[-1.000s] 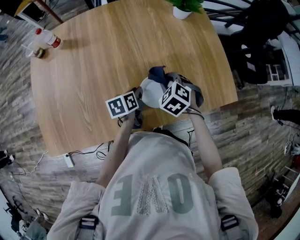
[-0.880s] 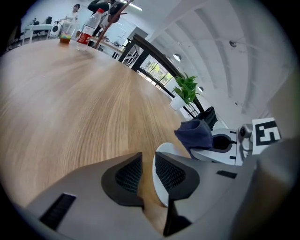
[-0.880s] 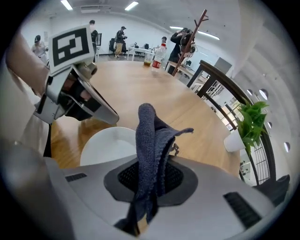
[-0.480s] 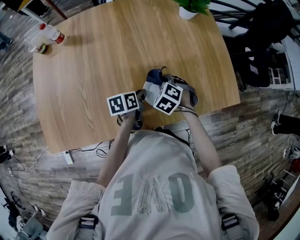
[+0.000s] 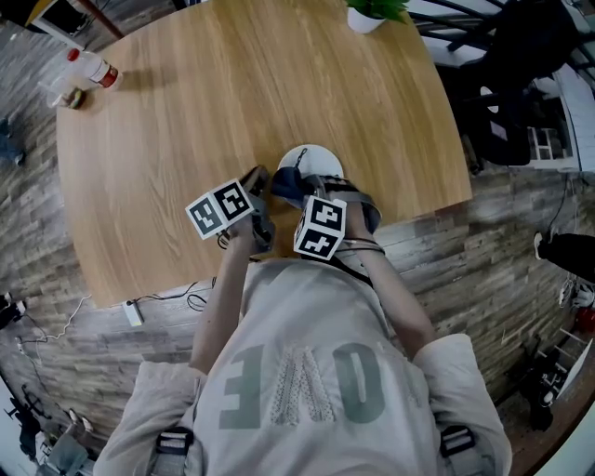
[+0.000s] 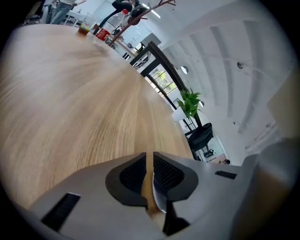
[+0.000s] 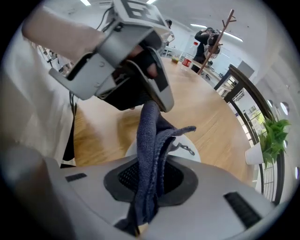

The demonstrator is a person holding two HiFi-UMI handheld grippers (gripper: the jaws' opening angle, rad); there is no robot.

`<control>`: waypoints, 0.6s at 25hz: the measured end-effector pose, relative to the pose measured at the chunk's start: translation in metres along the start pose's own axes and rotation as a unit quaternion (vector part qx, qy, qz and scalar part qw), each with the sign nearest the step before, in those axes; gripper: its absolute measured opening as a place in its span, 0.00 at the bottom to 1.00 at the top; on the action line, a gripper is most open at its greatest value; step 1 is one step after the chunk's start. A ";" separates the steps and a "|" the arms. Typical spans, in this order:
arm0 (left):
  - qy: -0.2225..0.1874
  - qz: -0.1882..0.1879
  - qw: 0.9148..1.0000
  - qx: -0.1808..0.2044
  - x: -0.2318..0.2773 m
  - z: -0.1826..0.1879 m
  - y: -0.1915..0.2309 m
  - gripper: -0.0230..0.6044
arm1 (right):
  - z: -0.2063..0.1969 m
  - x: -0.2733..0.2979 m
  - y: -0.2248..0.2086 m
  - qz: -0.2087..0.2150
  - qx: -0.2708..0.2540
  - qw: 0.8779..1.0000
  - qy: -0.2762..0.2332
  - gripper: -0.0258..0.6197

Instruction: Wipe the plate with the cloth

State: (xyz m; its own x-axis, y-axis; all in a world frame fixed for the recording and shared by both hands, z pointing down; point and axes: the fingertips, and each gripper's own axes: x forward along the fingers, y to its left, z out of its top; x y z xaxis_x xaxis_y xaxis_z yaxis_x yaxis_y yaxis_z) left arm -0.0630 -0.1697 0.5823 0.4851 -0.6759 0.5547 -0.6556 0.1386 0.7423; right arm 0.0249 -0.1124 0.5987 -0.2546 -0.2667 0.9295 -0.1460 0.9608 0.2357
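A white plate [image 5: 314,158] sits near the table's front edge, its near part hidden under a dark blue cloth [image 5: 288,186]. My left gripper [image 5: 262,178] is at the plate's left rim. In the left gripper view its jaws [image 6: 149,159] are closing to a narrow slit, with the thin white rim [image 6: 158,199] between them. My right gripper [image 7: 152,166] is shut on the cloth [image 7: 150,136], which stands up in folds above the plate [image 7: 187,151]. The left gripper [image 7: 159,96] shows just behind the cloth.
A plastic bottle [image 5: 91,70] lies at the table's far left, and a potted plant [image 5: 370,14] stands at the far edge. A black chair [image 5: 521,74] is to the right of the table. The table's front edge [image 5: 279,265] runs close under both grippers.
Both grippers have shifted left and nearer the person. The right one has sunk with the cloth, and the left one has rolled. More of the plate now shows beyond the cloth.
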 end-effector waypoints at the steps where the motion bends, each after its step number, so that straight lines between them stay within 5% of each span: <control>1: 0.003 0.007 1.000 0.002 0.000 -0.001 0.005 0.12 | 0.002 -0.002 0.008 0.007 -0.010 1.000 -0.002 0.13; 8: 0.002 0.027 0.999 0.031 -0.002 0.002 0.014 0.12 | 0.015 -0.017 0.038 0.039 -0.037 0.998 -0.022 0.13; 15: 0.012 0.026 0.998 0.055 -0.004 -0.004 0.007 0.12 | -0.003 -0.020 -0.053 -0.045 0.063 0.997 -0.014 0.13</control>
State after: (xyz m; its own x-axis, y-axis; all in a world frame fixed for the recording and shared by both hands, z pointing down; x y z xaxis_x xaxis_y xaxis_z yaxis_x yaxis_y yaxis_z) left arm -0.0672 -0.1631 0.5871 0.4620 -0.6521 0.6012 -0.7393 0.0914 0.6672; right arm 0.0406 -0.1579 0.5684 -0.2610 -0.3554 0.8975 -0.2876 0.9162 0.2792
